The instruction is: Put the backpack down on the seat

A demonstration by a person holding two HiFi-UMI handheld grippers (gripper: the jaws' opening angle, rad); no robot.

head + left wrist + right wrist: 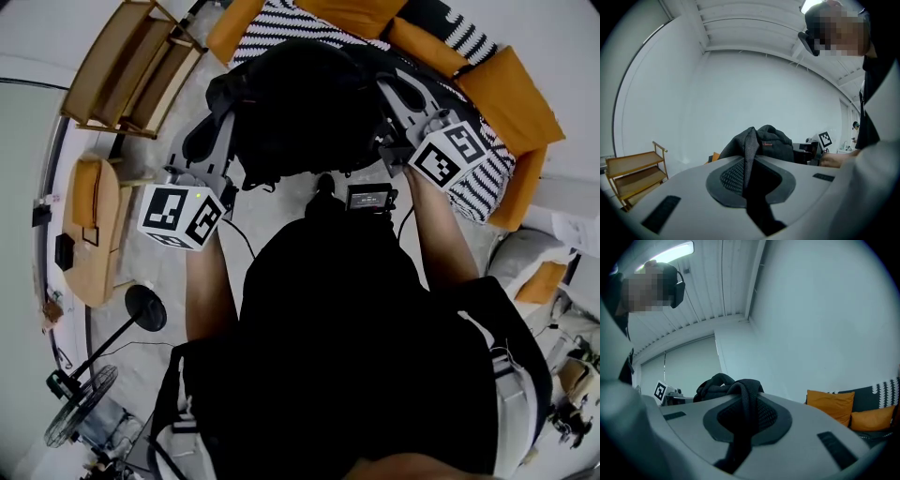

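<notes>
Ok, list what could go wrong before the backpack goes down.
1. The left gripper and right gripper each pinch only a thin strap. If one slips free, the backpack would probably swing or drop.
2. In the head view the backpack hides much of the sofa seat, so it may land near the edge or lean on a cushion and tip off.
</notes>
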